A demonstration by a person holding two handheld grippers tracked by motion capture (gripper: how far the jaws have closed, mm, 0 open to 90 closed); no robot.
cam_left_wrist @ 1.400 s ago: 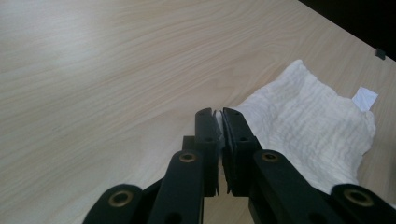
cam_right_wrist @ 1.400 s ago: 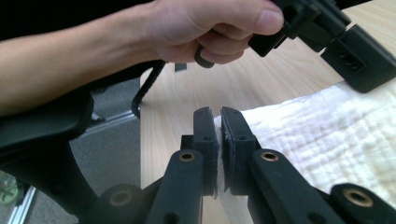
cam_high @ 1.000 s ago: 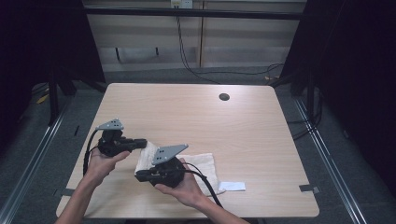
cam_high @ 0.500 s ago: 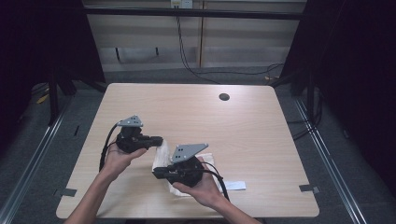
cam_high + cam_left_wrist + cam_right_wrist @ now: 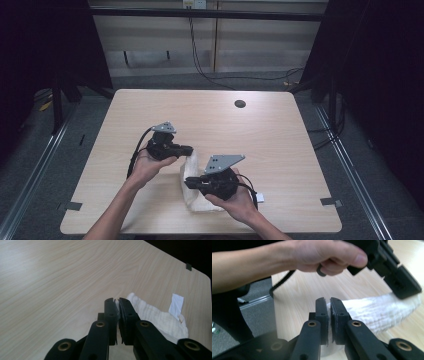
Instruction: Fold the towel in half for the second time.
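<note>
Here, the left gripper (image 5: 189, 149) is closed, its jaws pinching an edge of the white cloth (image 5: 192, 172). The right gripper (image 5: 188, 182) is likewise clamped on that cloth's other end. The cloth lies folded on the wooden table (image 5: 280, 130), toward six o'clock, stretched between the two hands, which angle toward each other.

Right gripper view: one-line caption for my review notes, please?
Right gripper shut on a white cloth, whose far end the left gripper holds above the table.
</note>
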